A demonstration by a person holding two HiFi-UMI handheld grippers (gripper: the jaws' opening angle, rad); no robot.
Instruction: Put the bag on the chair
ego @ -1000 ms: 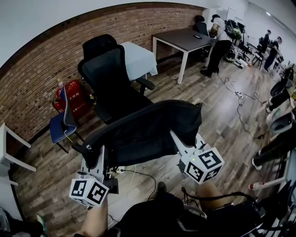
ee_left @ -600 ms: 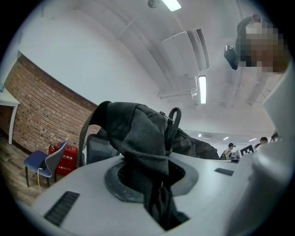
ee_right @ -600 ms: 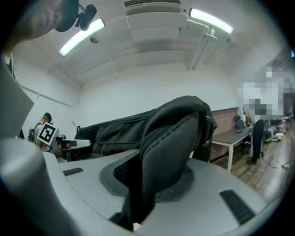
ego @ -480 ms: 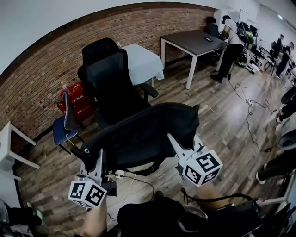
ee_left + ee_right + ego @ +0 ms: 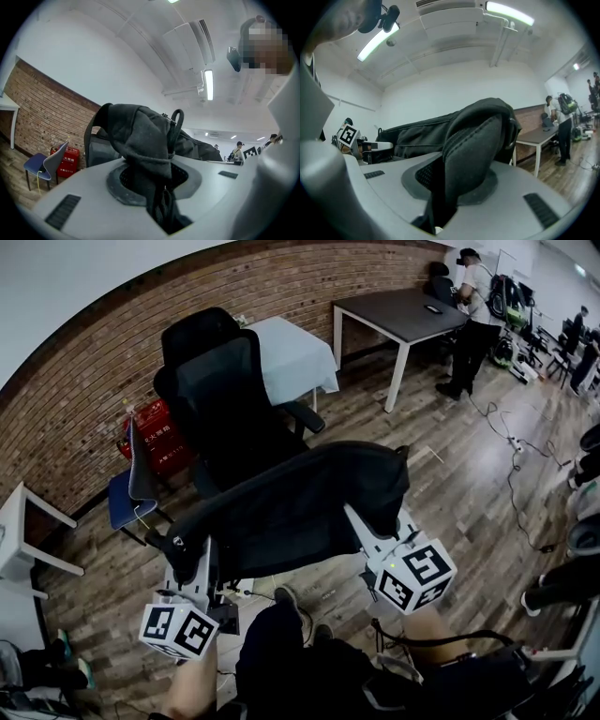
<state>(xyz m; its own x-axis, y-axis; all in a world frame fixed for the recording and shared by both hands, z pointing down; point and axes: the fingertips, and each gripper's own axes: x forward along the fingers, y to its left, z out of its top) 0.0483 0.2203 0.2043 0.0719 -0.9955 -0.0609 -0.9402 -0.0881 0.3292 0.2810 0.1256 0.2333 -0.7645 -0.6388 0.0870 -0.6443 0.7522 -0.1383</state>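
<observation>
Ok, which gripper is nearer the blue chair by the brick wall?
Left. The left gripper grips the bag at the end toward the blue chair; the right gripper holds its opposite end.

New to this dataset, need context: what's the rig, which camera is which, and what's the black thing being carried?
No robot: a person holds a two-jaw gripper in each hand. The wide picture is from a head camera looking down; the other two cameras ride on the grippers, looking along their jaws. The left gripper and right gripper each clamp one end of a black fabric bag, held up above the wooden plank floor. A black mesh office chair stands ahead, bag not yet on it.
</observation>
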